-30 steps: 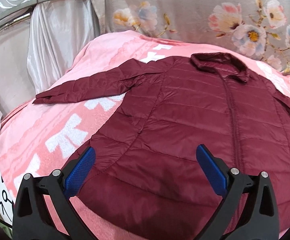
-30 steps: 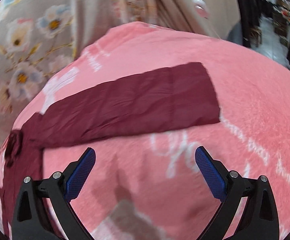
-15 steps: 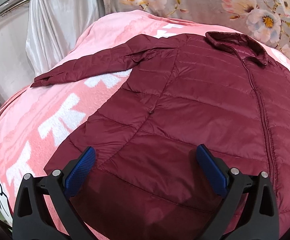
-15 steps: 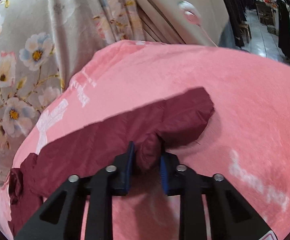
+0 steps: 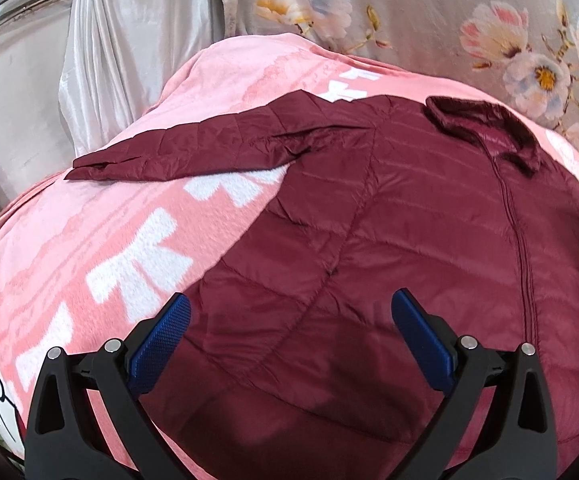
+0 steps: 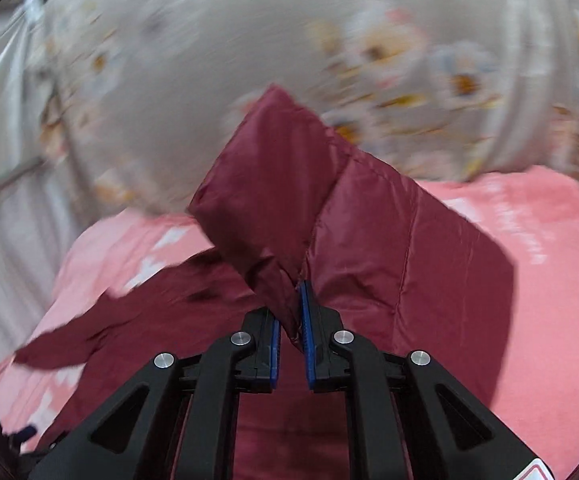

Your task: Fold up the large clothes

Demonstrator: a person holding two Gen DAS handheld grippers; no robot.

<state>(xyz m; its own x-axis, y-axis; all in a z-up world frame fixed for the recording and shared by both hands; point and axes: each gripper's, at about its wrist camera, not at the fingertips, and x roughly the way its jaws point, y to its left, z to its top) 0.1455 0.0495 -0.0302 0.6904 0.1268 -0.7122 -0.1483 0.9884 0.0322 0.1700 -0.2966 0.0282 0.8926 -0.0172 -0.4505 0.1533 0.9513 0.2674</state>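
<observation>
My right claw (image 6: 291,322) has just closed on the jacket's right sleeve (image 6: 329,208) and holds a pinch of it near the cuff, lifted clear of the pink blanket (image 6: 549,280). The sleeve's long axis runs from my claw down to the shoulder on the right, and the jacket (image 5: 389,248) body lies to the left of it, so I judge the coming fold goes leftward across the chest. My left claw (image 5: 293,340) hangs wide and holds nothing, over the near hem, left of the zip. The jacket lies flat, front up, collar (image 5: 485,120) at the far end, left sleeve (image 5: 209,148) stretched out to the far left. Bare blanket shows left of the body, and a floral curtain (image 5: 429,12) stands behind the far edge. The right view is blurred.
</observation>
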